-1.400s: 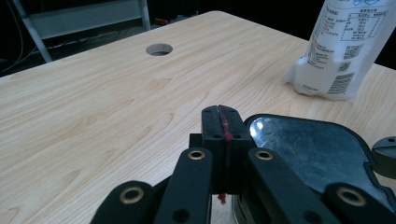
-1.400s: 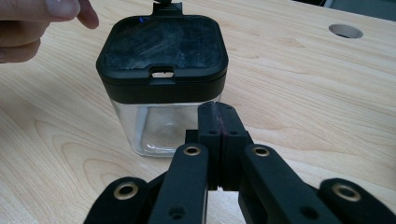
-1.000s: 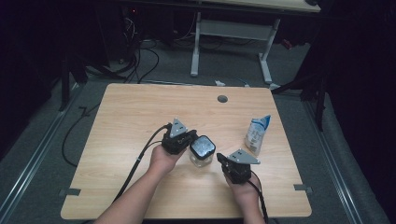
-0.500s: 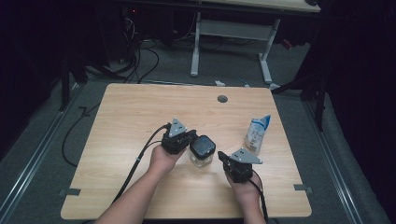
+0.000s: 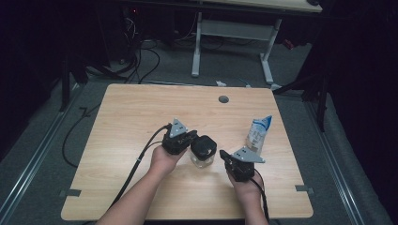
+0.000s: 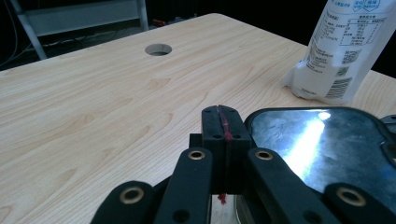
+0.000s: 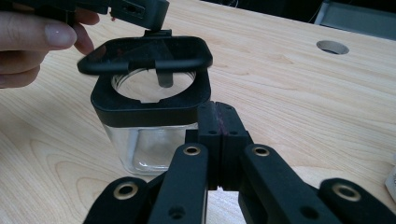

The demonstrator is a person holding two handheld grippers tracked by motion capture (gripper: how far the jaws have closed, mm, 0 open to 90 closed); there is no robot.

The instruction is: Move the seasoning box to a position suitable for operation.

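A clear glass jar [image 5: 202, 161] [image 7: 144, 144] with a square black collar stands mid-table. Its black lid [image 5: 203, 146] [image 7: 144, 53] sits tilted above the mouth, raised on the side away from the right gripper's camera. My left gripper [image 5: 193, 138] [image 6: 219, 114] is shut, and its tip rests against the lid's edge [image 6: 317, 149]; whether it pinches the lid I cannot tell. It also shows at the top of the right gripper view [image 7: 140, 11], held by a hand [image 7: 32, 37]. My right gripper [image 5: 224, 155] [image 7: 218, 109] is shut and empty, just right of the jar.
A white and blue stand-up pouch [image 5: 259, 133] [image 6: 341, 51] stands to the right of the jar. A round cable hole [image 5: 223, 99] [image 6: 158, 49] [image 7: 332, 46] lies near the table's far edge. Cables trail from both grippers toward the near edge.
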